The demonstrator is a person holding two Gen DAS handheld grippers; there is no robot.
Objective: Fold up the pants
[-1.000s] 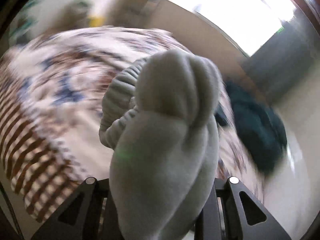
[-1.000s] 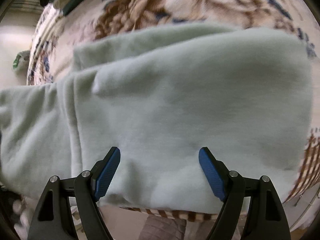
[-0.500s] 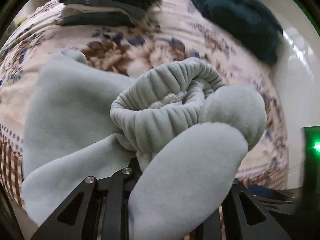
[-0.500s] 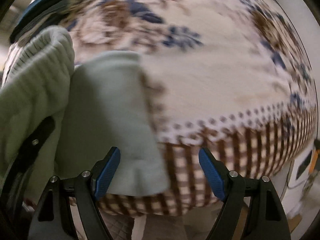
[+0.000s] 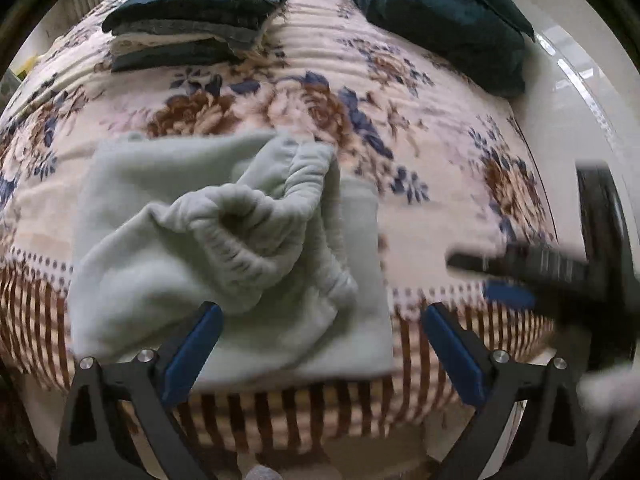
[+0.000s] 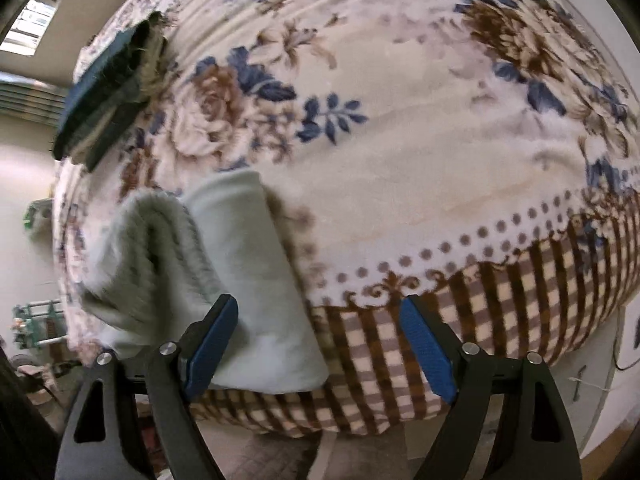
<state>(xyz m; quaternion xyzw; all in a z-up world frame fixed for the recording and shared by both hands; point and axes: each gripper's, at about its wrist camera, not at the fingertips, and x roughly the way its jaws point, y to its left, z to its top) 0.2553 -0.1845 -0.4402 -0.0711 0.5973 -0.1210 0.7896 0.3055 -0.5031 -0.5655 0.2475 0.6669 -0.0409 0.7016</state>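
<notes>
Pale green fleece pants [image 5: 208, 248] lie bunched on the floral bed cover near its front edge, the ribbed waistband [image 5: 256, 216] crumpled on top. My left gripper [image 5: 316, 344] is open and empty just in front of them. The pants show at the left in the right wrist view [image 6: 240, 264]. My right gripper [image 6: 320, 340] is open and empty at their right edge, over the checked border. It appears blurred at the right in the left wrist view [image 5: 532, 276].
A stack of folded dark clothes [image 5: 192, 28] sits at the far left of the bed; it also shows in the right wrist view [image 6: 108, 96]. A dark teal pillow [image 5: 440, 16] lies at the far right. The bed's front edge [image 6: 440, 380] drops to the floor.
My left gripper has let go of the pants' waistband, which dropped onto the bed, and has pulled back. My right gripper slid right, off the cloth.
</notes>
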